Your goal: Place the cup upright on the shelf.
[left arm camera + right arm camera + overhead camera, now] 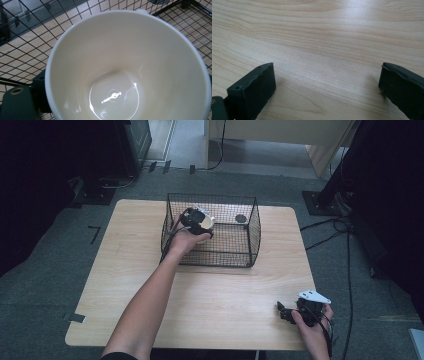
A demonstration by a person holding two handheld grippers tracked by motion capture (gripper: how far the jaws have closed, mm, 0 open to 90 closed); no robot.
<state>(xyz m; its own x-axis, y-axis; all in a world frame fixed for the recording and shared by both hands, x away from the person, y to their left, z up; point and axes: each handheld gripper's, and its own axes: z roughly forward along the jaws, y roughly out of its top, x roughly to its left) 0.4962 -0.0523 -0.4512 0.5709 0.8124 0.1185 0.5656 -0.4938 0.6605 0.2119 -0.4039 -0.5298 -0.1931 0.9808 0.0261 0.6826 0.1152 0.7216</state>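
Observation:
A white cup sits in my left gripper, inside the left part of a black wire basket at the back middle of the table. The left gripper view looks straight into the cup, which is bare and glossy inside. One of that gripper's black fingers presses against the cup's outer wall, with basket mesh behind. My right gripper rests low near the table's front right corner. Its jaws stand wide apart over bare wood, and nothing lies between them.
A small dark round disc lies on the basket floor at the right rear. The light wooden table stretches bare between the basket and the front edge. Cables and dark stands lie on the floor around the table.

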